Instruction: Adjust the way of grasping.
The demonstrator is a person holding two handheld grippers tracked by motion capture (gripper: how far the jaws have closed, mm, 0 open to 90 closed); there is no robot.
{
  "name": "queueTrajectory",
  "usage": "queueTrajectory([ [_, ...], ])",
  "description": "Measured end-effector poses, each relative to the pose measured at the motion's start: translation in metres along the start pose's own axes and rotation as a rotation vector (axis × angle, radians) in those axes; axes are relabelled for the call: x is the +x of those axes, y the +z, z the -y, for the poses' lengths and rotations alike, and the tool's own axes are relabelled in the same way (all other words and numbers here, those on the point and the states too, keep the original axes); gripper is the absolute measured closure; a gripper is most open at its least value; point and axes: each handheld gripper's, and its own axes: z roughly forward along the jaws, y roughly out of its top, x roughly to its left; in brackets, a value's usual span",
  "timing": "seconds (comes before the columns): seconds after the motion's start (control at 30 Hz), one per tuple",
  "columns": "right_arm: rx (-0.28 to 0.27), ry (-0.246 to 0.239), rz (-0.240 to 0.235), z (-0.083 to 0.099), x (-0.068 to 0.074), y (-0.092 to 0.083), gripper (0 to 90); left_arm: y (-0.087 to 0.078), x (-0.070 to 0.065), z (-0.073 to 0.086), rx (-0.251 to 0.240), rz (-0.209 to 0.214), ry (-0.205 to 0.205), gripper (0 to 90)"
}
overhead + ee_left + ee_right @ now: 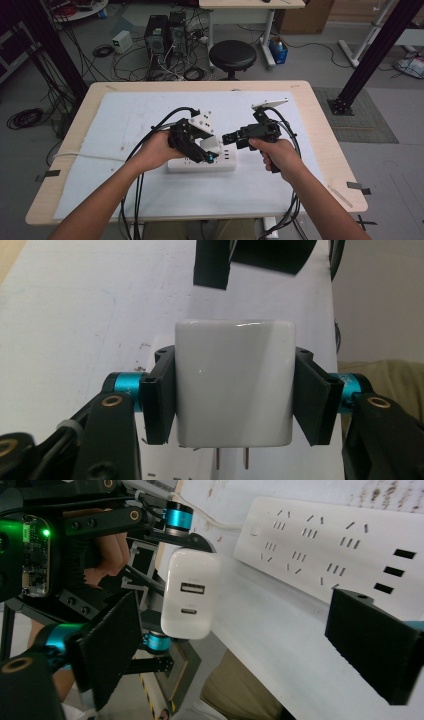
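Two grippers are working over a white power strip (200, 164) lying on the white mat (130, 120) of the table. At the left, the left gripper (209, 150) is clamping a white charger (234, 382) between its pads, one pad pressing on each flat side; in the left gripper view the two metal prongs (231, 458) are pointing down out of the grip, bare and free. In the high view the charger is hanging just above the strip, near its middle, not yet seated.

Moving right, the right gripper (231, 138) is standing with its jaws apart and nothing between them, close beside the charger; its own view is showing the charger's two ports (189, 599) facing it and the strip's sockets (300, 557) beyond.

Judgement: the step in hand appears to be plugging in. To do it well, the left hand should be keeping the prongs square to a two-slot socket and lowering straight, without rocking. The right gripper would be serving best by pinning the strip's body, since it may slide or lift on the mat.
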Motion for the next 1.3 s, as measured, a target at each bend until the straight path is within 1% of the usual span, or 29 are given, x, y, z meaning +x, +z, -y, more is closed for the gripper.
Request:
queueTrajectory([
  [0.07, 0.002, 0.0, -0.019, -0.001, 0.0, 0.003, 13.9, 0.002, 0.0, -0.001, -0.002, 0.0, 0.002, 42.5],
  [0.17, 0.019, 0.0, -0.022, -0.002, 0.002, 0.009, 14.5, 0.005, -0.001, -0.004, -0.004, 0.003, 0.004, 42.5],
  [0.23, 0.032, -0.003, -0.021, -0.003, 0.004, 0.014, 16.4, 0.007, -0.002, -0.005, 0.0, 0.005, 0.012, 42.5],
  [0.3, 0.037, -0.008, -0.026, -0.003, 0.004, 0.017, 23.7, 0.009, -0.003, -0.006, 0.001, 0.007, 0.013, 42.5],
  [0.33, 0.03, -0.011, -0.031, -0.003, 0.004, 0.019, 26.8, 0.009, -0.003, -0.007, 0.004, 0.006, 0.019, 42.5],
  [0.53, 0.051, 0.008, -0.07, -0.005, 0.002, 0.025, 37.6, 0.009, -0.004, -0.008, -0.009, 0.001, 0.026, 42.5],
  [0.6, 0.05, 0.012, -0.079, -0.004, 0.001, 0.026, 40.7, 0.009, -0.005, -0.008, -0.012, -0.007, 0.032, 42.5],
  [0.7, 0.051, 0.029, -0.097, -0.004, -0.001, 0.027, 45.1, 0.009, -0.006, -0.008, -0.009, -0.014, 0.039, 42.5],
  [0.73, 0.05, 0.031, -0.097, -0.004, -0.001, 0.027, 46.6, 0.009, -0.006, -0.008, -0.006, -0.019, 0.049, 42.5],
  [0.8, 0.052, 0.034, -0.103, -0.004, -0.002, 0.028, 49.6, 0.009, -0.007, -0.009, -0.011, -0.021, 0.047, 42.5],
  [0.83, 0.054, 0.04, -0.113, -0.004, -0.003, 0.029, 50.4, 0.009, -0.007, -0.009, -0.011, -0.022, 0.055, 42.5],
  [0.87, 0.066, 0.05, -0.125, -0.003, -0.004, 0.03, 52.5, 0.009, -0.007, -0.009, -0.009, -0.023, 0.055, 42.5],
  [0.93, 0.061, 0.053, -0.144, -0.003, -0.005, 0.03, 59.5, 0.01, -0.008, -0.009, 0.005, -0.031, 0.06, 42.5],
  [1.0, 0.058, 0.064, -0.154, -0.003, -0.006, 0.031, 60.3, 0.01, -0.008, -0.009, 0.005, -0.041, 0.062, 42.4],
  [1.1, 0.054, 0.098, -0.186, -0.003, -0.01, 0.031, 61.6, 0.01, -0.008, -0.01, 0.003, -0.046, 0.052, 42.2],
  [1.13, 0.05, 0.105, -0.198, -0.003, -0.012, 0.031, 61.8, 0.009, -0.006, -0.01, -0.007, -0.035, 0.032, 40.7],
  [1.17, 0.044, 0.095, -0.179, -0.002, -0.013, 0.031, 61.9, 0.008, -0.006, -0.01, -0.011, -0.039, 0.021, 34.6],
  [1.2, 0.039, 0.095, -0.163, -0.002, -0.015, 0.03, 61.9, 0.007, -0.005, -0.01, -0.01, -0.045, 0.007, 29.4],
  [1.23, 0.033, 0.101, -0.158, -0.002, -0.018, 0.029, 61.9, 0.005, -0.004, -0.009, -0.011, -0.042, -0.005, 26.7],
  [1.3, 0.009, 0.105, -0.157, 0.0, -0.023, 0.025, 61.9, 0.002, -0.002, -0.005, 0.003, -0.035, -0.012, 25.2],
])
